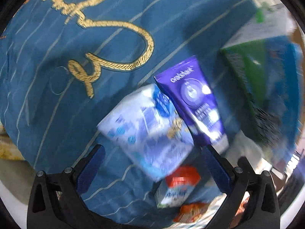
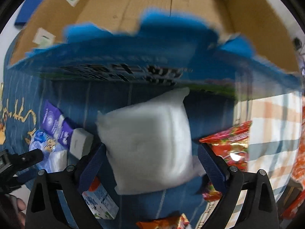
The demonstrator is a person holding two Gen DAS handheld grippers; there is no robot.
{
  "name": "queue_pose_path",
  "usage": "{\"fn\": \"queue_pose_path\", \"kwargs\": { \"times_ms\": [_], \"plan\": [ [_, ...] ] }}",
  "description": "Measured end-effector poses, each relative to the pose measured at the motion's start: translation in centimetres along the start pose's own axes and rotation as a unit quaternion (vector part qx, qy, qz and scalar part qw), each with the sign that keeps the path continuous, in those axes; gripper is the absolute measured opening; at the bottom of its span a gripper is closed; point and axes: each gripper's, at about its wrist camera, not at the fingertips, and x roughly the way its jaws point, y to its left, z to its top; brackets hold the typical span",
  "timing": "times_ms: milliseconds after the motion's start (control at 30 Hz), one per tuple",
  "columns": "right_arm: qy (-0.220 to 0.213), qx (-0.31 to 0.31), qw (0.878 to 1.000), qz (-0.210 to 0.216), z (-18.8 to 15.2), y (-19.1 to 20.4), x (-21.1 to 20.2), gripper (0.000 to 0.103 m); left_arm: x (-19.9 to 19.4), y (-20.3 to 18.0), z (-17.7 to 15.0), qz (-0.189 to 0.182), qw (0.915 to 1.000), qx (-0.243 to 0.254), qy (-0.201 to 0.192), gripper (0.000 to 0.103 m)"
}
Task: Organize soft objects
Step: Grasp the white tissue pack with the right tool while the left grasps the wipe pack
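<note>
1. The left gripper (image 1: pixel 150 164) hangs spread wide with nothing between its fingers, over the tissue pack (image 1: pixel 146 131) on the blue cloth (image 1: pixel 57 95).
2. A purple tube (image 1: pixel 194 103) leans against the pack's right edge.
3. The right gripper (image 2: pixel 150 162), fingers apart, brackets a white pillow pack (image 2: pixel 148 143); whether they touch it is unclear.
4. An open cardboard box (image 2: pixel 152 5) stands beyond it.

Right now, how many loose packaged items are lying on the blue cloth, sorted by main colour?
Purple: 1, the purple squeeze tube
White and blue: 2, the white-and-blue tissue pack and the small carton with a red top
Plain white: 1, the white puffy pack
Red: 1, the red snack bag
Orange: 1, the orange packet, mostly cut off
Total: 6
</note>
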Motion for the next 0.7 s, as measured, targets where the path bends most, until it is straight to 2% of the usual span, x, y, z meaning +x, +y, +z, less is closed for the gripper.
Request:
{"fn": "queue_pose_path", "kwargs": {
  "times_ms": [100,167,267,367,433,533,600,633,700],
  "plan": [
    [0.015,0.017,0.999,0.033,0.8,-0.6,1.5,0.092,1.4,-0.3,0.7,0.028,0.9996,-0.008,0.0,0.099],
    [0.011,0.008,1.0,0.026,0.9,-0.6,2.0,0.084,2.1,-0.2,0.9,0.031,0.9995,-0.002,-0.001,0.087],
    [0.011,-0.032,0.999,0.0,0.5,0.0,2.1,0.079,2.7,-0.3,0.8,0.034,0.9992,0.019,-0.008,0.08],
    [0.025,-0.068,0.997,-0.009,-0.3,0.5,2.0,0.077,2.6,-0.6,0.0,0.048,0.9961,0.072,-0.016,0.07],
    [0.049,-0.087,0.995,-0.01,-1.0,0.4,2.1,0.076,2.0,-1.2,-0.8,0.053,0.9927,0.108,-0.012,0.066],
    [0.089,-0.093,0.992,0.002,-2.9,0.0,2.3,0.076,2.1,-1.4,-1.7,0.067,0.981,0.182,0.009,0.065],
    [0.109,-0.089,0.99,0.011,-4.0,-0.4,2.6,0.077,2.8,-1.2,-2.1,0.078,0.9739,0.212,0.028,0.066],
    [0.113,-0.09,0.989,0.01,-4.3,-0.6,2.7,0.077,3.2,-0.9,-2.0,0.073,0.9749,0.207,0.034,0.067],
    [0.109,-0.084,0.99,0.005,-4.7,-1.1,2.7,0.079,3.8,-0.1,-1.1,0.049,0.9832,0.172,0.039,0.071]
  ]
}}
